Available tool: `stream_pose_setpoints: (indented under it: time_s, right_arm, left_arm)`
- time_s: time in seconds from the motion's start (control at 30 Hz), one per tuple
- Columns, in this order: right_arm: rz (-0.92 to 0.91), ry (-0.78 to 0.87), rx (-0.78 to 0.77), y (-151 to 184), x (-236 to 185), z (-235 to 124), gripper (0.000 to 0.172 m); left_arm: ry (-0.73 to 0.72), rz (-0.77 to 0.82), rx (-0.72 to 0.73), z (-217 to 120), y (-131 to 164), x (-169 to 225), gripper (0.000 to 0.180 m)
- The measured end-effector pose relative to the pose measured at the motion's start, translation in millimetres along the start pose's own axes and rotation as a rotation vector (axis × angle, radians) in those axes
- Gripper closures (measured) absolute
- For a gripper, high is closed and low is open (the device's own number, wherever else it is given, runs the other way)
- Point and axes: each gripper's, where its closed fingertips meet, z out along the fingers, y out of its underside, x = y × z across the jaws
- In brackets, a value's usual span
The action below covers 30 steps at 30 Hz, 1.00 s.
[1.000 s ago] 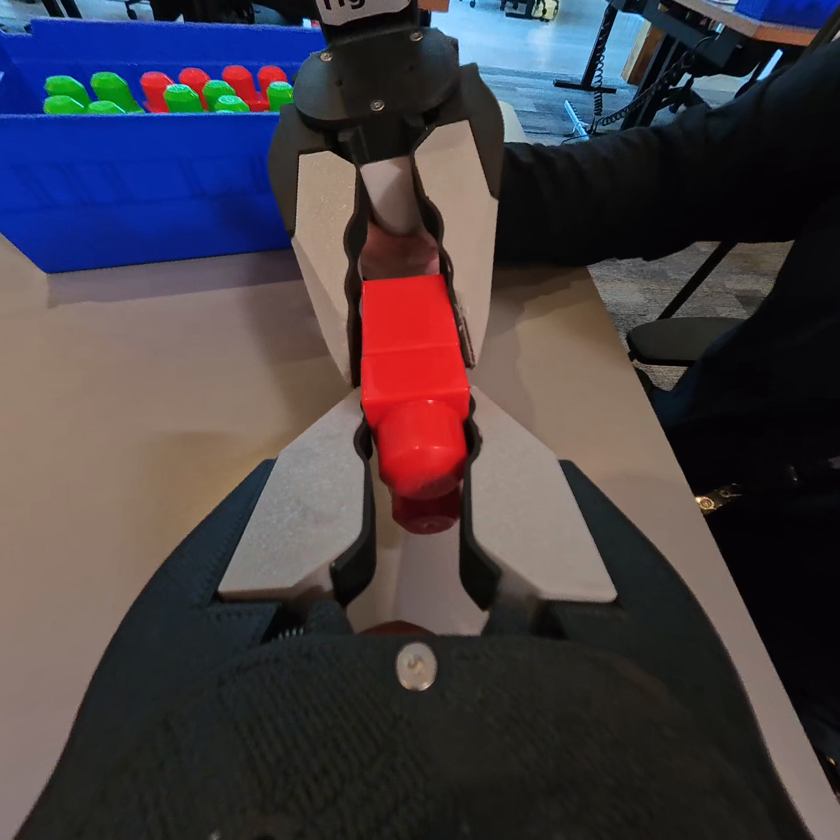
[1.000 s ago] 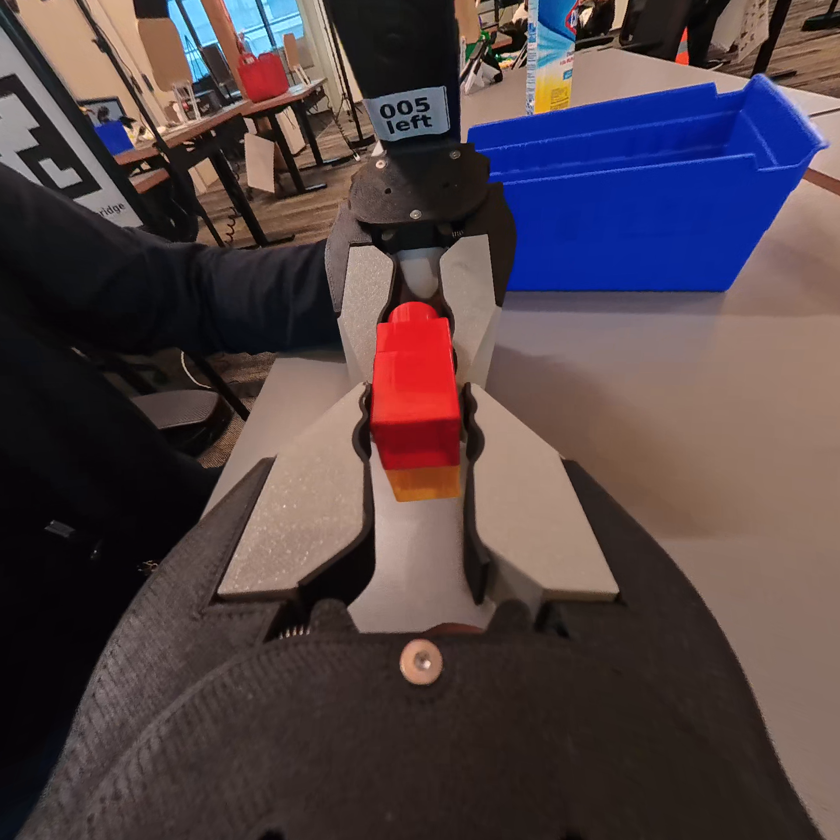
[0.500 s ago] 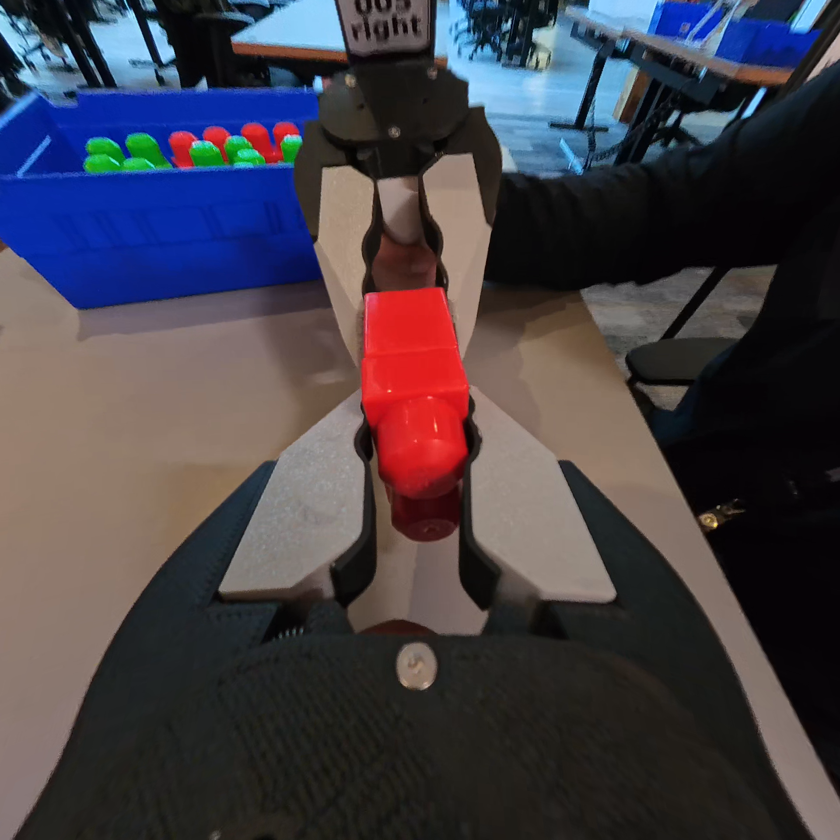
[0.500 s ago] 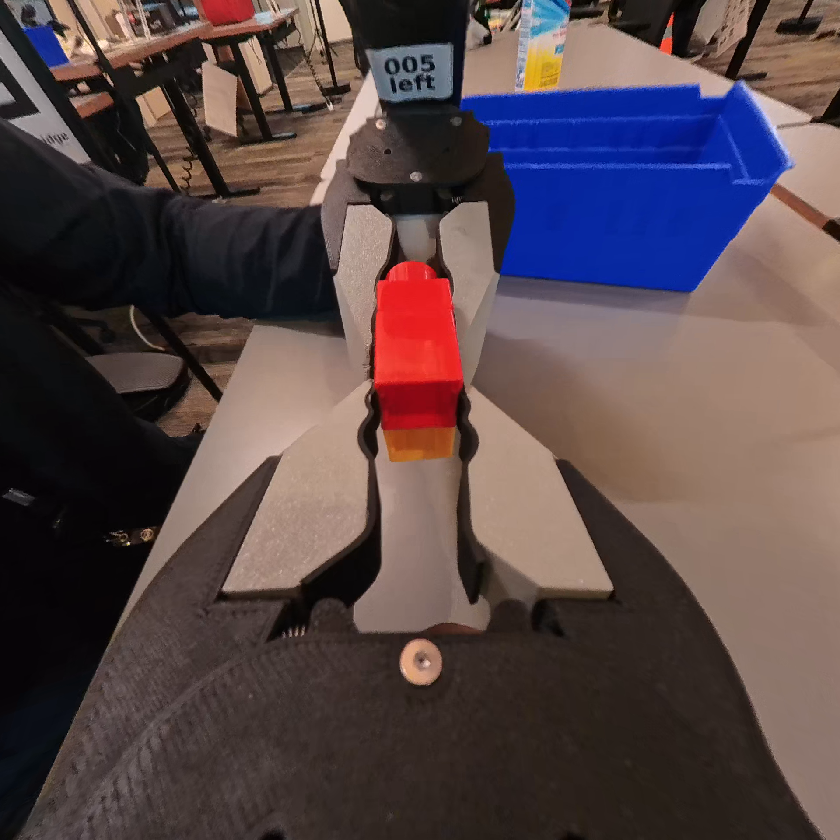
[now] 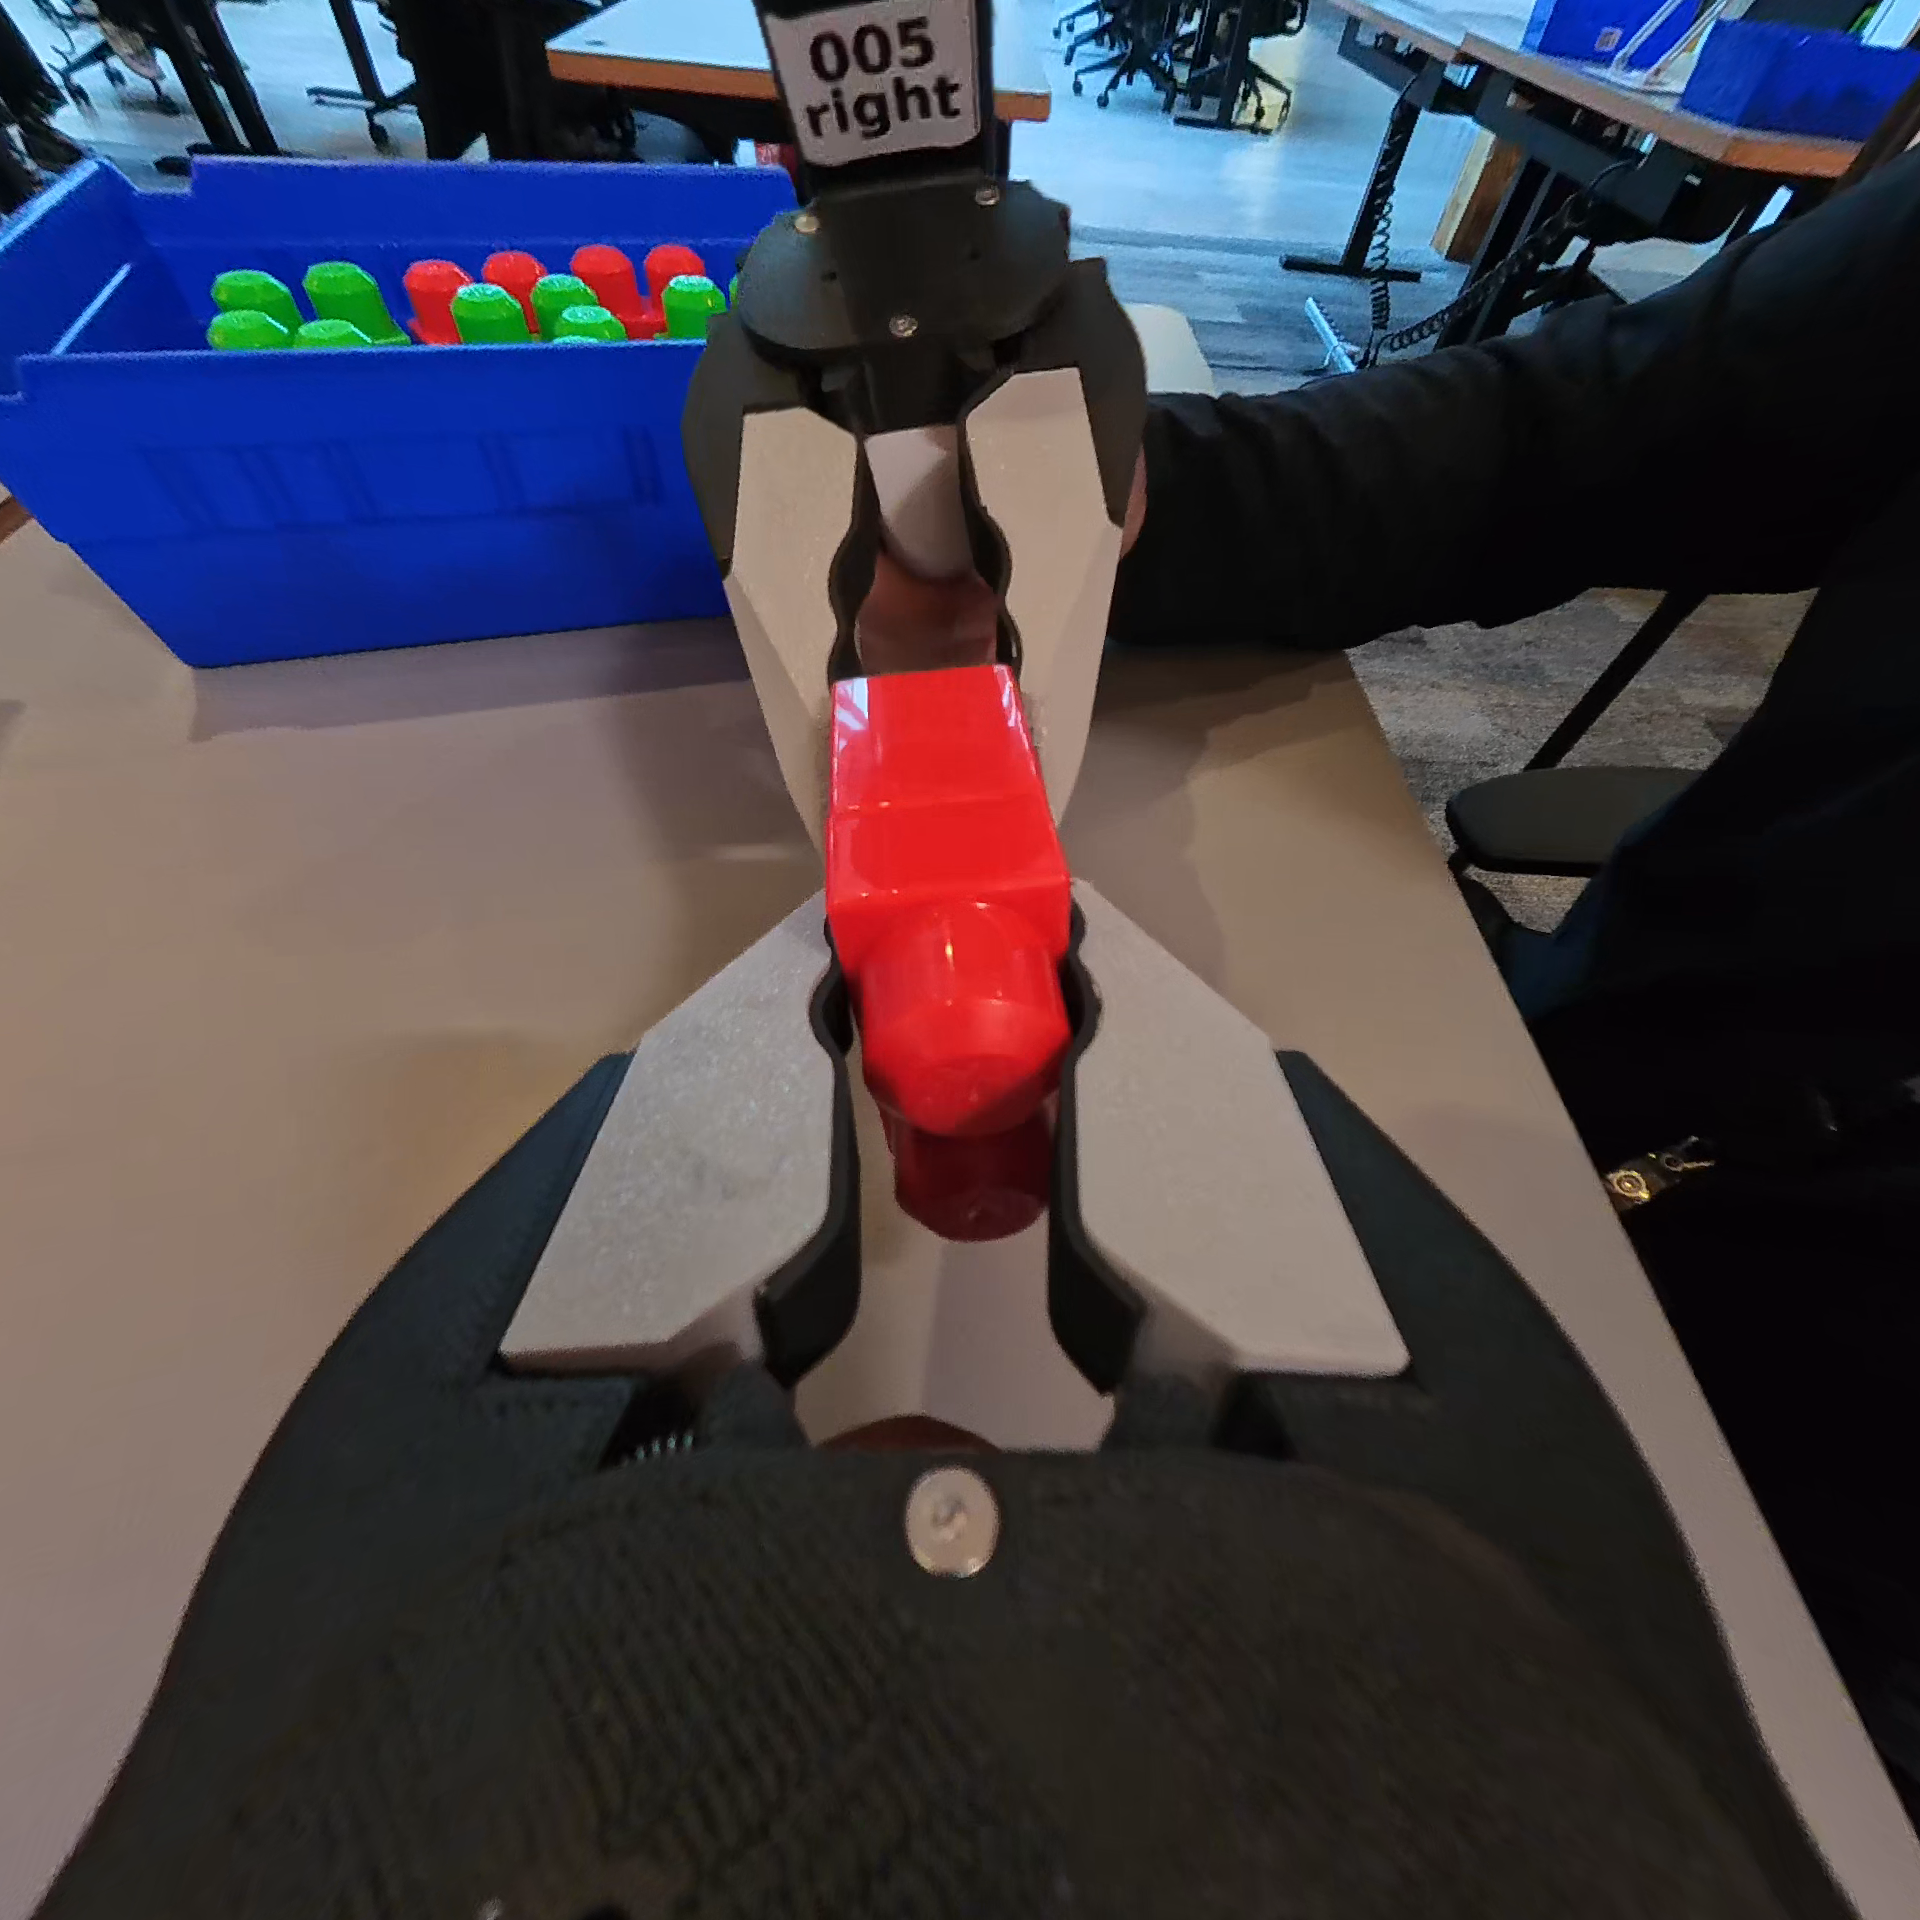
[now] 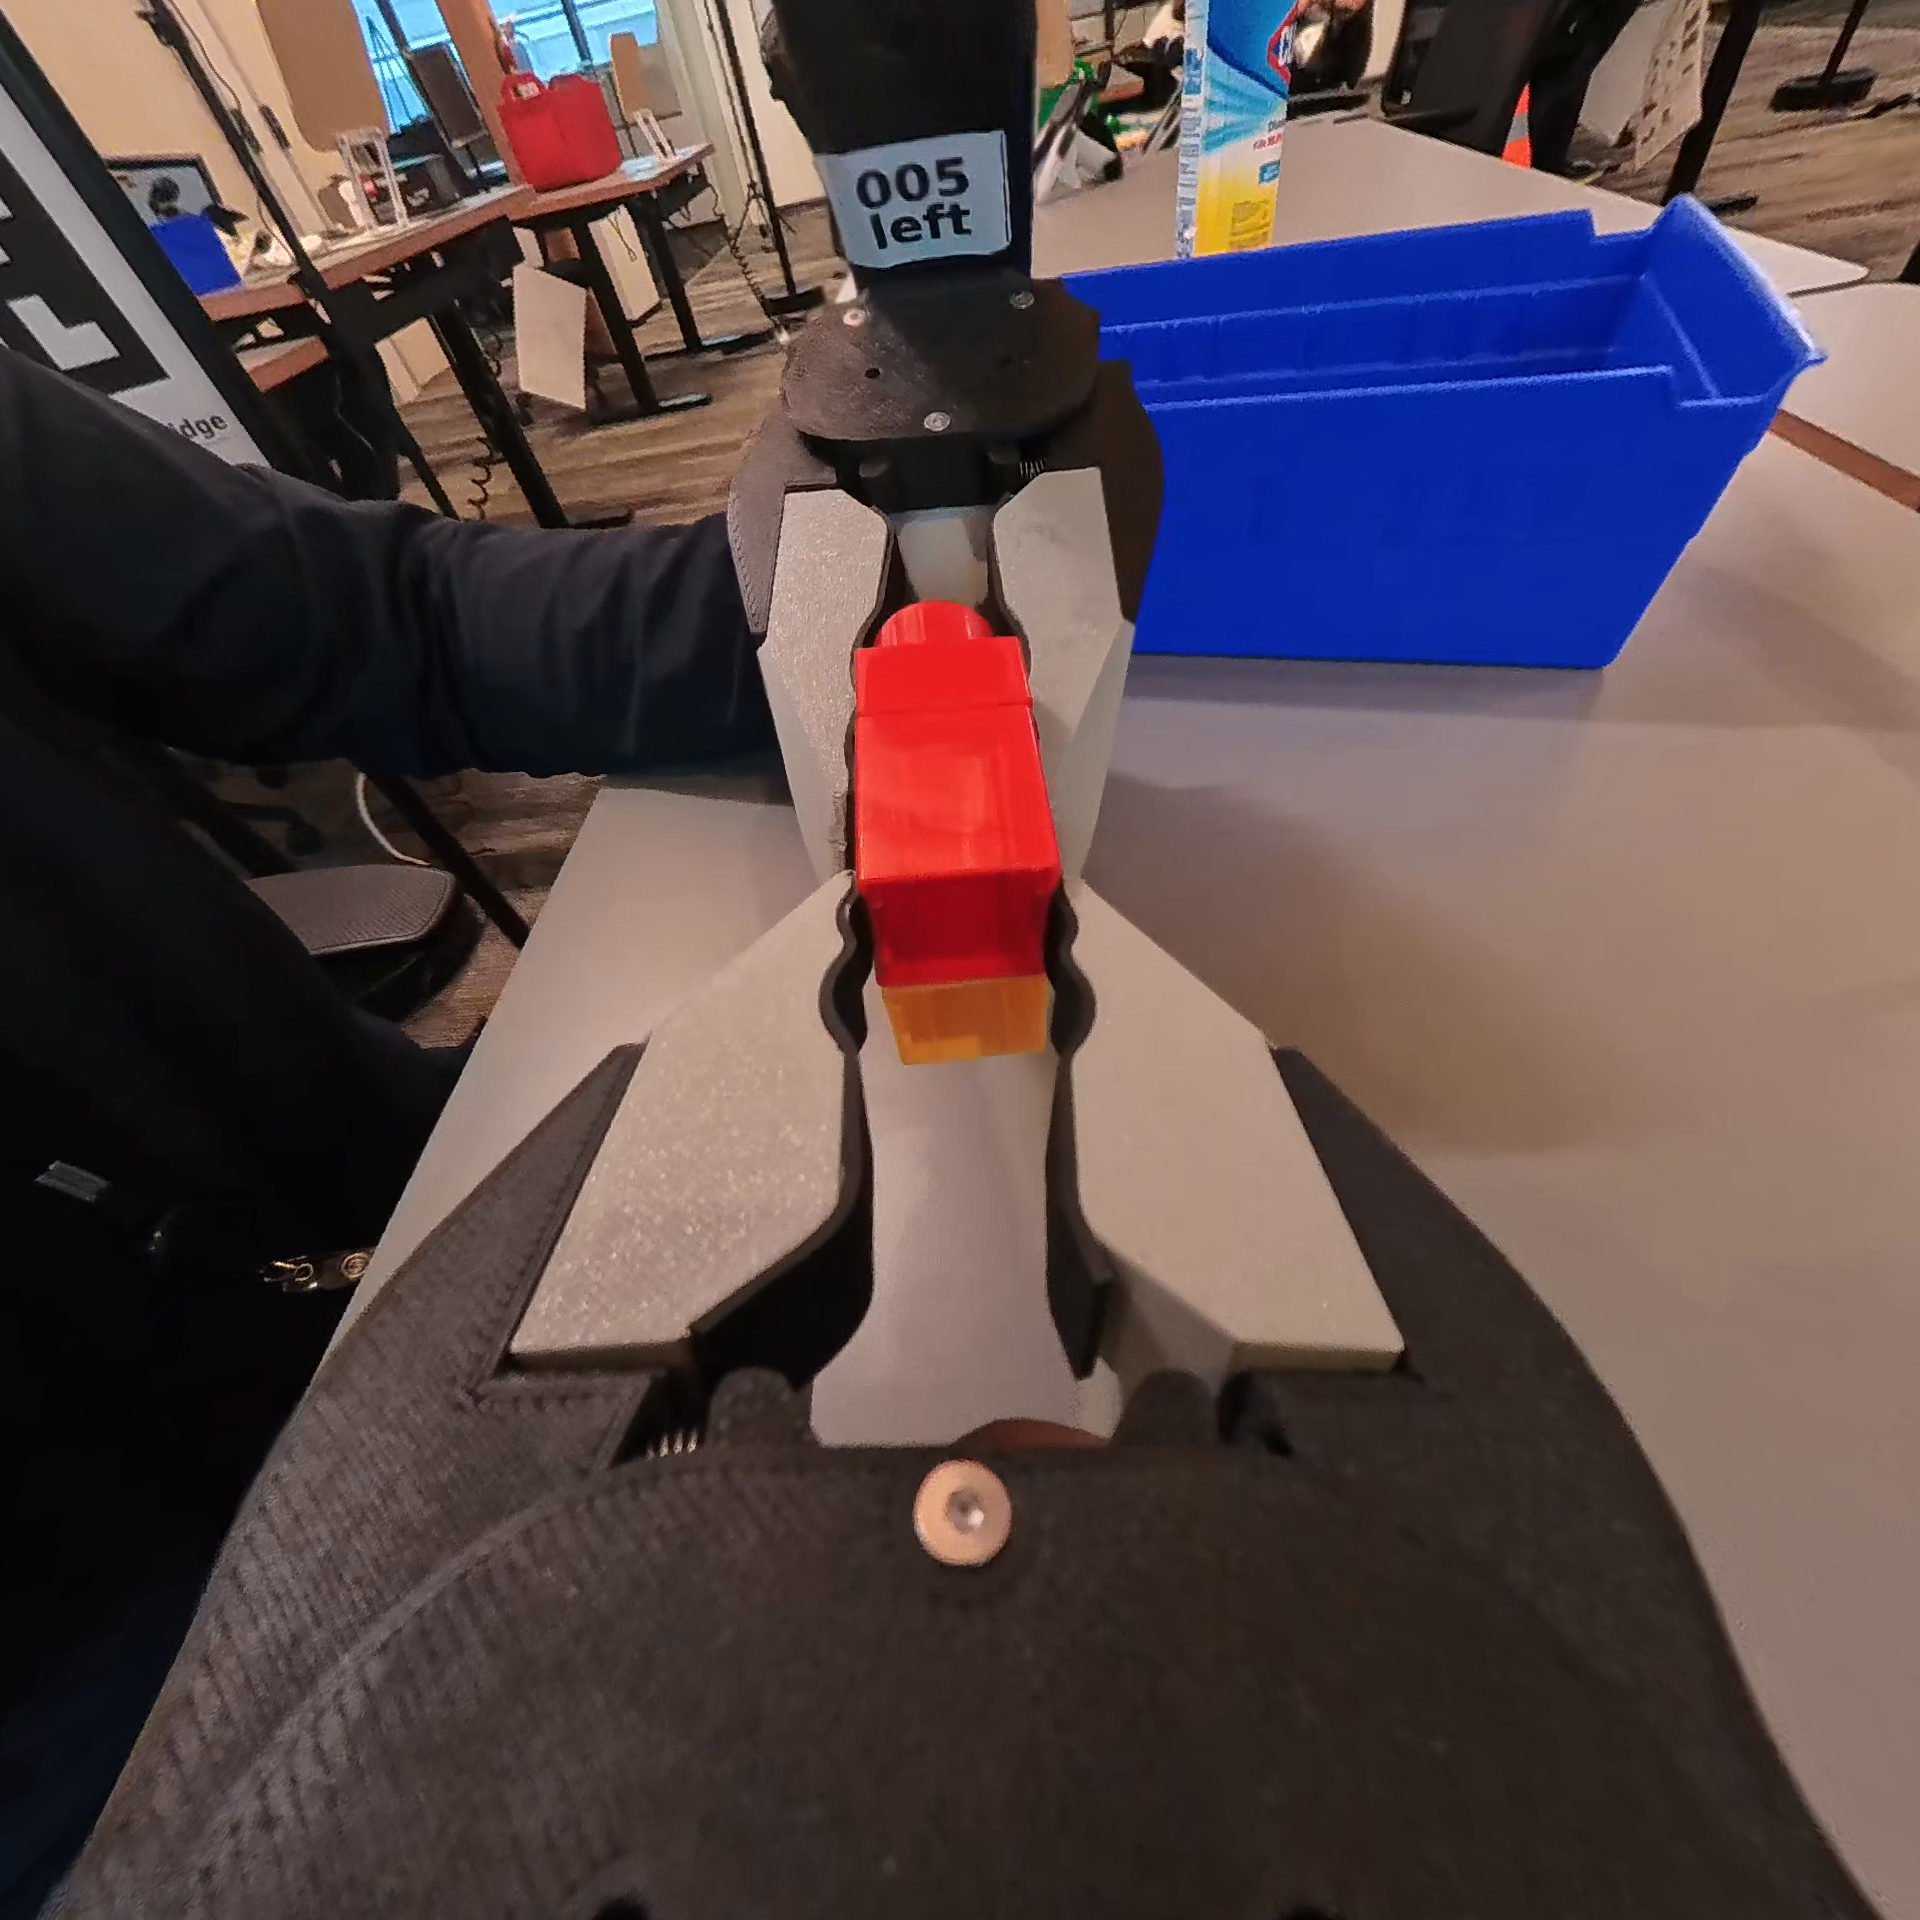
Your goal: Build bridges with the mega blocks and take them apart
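Note:
Two red mega blocks joined end to end are held in the air between my two grippers, above the table (image 5: 364, 935). My left gripper (image 5: 951, 935) is shut on the near red block (image 5: 951, 862), whose stud points at the camera. The right gripper (image 5: 925, 707) faces it from beyond and grips the far red block (image 5: 930, 738). In the right wrist view my right gripper (image 6: 956, 925) is shut on the near red block (image 6: 951, 821), whose near end shows orange. The left gripper (image 6: 940, 686) holds the studded red block (image 6: 940, 675) beyond it.
A blue bin (image 5: 364, 499) with several green and red blocks stands at the back left of the left wrist view. Another blue bin (image 6: 1455, 468) stands at the back right of the right wrist view, with a tall blue and yellow container (image 6: 1236, 125) behind it. A person's dark sleeve (image 5: 1455, 416) reaches in. The grippers are tip to tip, or close to it.
The right gripper's fingers have closed in onto the red block. Both grippers, with the joined blocks between them, have shifted a little, so the bins sit lower in view.

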Motion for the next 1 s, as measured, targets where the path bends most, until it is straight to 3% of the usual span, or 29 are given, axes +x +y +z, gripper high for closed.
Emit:
stream_pose_setpoints:
  time_s: [0.5, 0.77, 1.0]
  right_arm:
    - [0.037, -0.060, -0.079, 16, -3, 1, 0.141]
    - [0.174, -0.087, 0.099, -9, 6, -3, 0.141]
    - [0.216, -0.046, 0.200, -22, 17, -18, 0.141]
  left_arm:
    - [0.031, 0.011, -0.093, 9, 16, 6, 0.144]
    - [0.030, -0.065, 0.032, -2, -4, -4, 0.142]
    - [-0.040, -0.054, -0.012, -8, 1, -14, 0.138]
